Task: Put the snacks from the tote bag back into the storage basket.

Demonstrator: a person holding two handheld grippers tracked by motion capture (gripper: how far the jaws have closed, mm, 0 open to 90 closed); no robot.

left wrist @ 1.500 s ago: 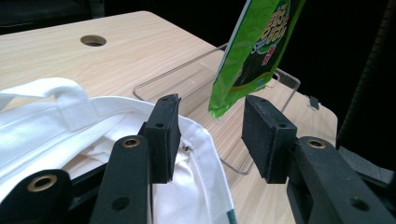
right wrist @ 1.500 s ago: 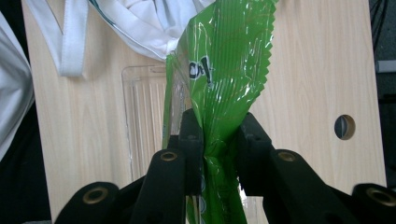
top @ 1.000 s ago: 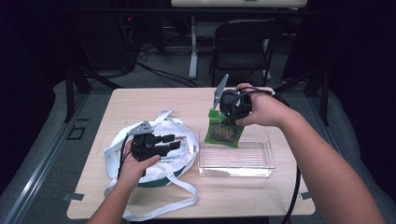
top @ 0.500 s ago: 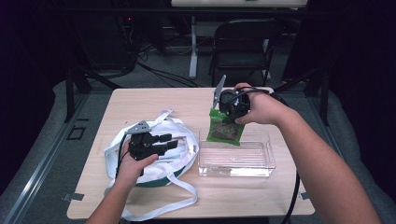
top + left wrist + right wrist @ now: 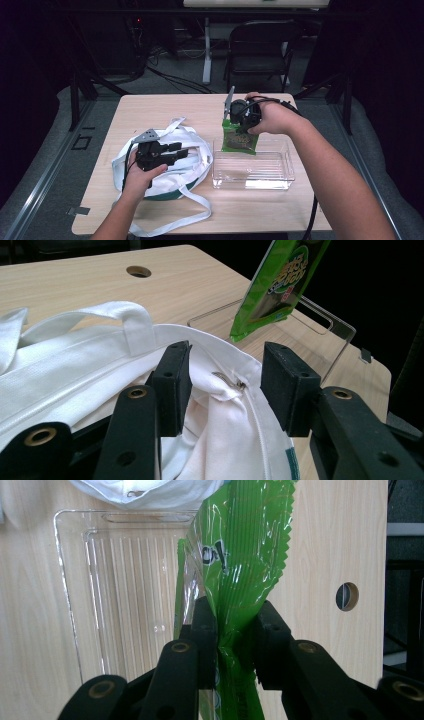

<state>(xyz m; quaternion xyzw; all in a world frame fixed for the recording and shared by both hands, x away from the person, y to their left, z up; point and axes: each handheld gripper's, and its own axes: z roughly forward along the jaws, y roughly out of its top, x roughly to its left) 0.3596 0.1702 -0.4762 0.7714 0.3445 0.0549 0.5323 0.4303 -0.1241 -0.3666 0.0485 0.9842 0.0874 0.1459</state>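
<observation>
My right gripper [image 5: 239, 121] [image 5: 235, 632] is shut on the top of a green snack packet [image 5: 239, 140] [image 5: 242, 555], which hangs above the far left part of a clear plastic tray [image 5: 255, 170] [image 5: 115, 580]. A white cloth bag [image 5: 170, 165] [image 5: 100, 375] with long straps lies on the table's left. My left gripper [image 5: 175, 152] [image 5: 225, 385] is open over the bag's rim, its jaws on either side of a bunched fold with a small metal zip pull [image 5: 227, 382]. The green packet [image 5: 275, 285] and the tray [image 5: 320, 335] stand beyond the bag in the left gripper view.
The wooden table [image 5: 150, 110] has a round cable hole [image 5: 138, 271] [image 5: 347, 596]. A dark chair [image 5: 260, 50] stands behind the far edge. A loose white strap [image 5: 175, 220] runs toward the table's front edge.
The left gripper has slid slightly right over the bag's rim. The right gripper holds the packet almost still above the tray.
</observation>
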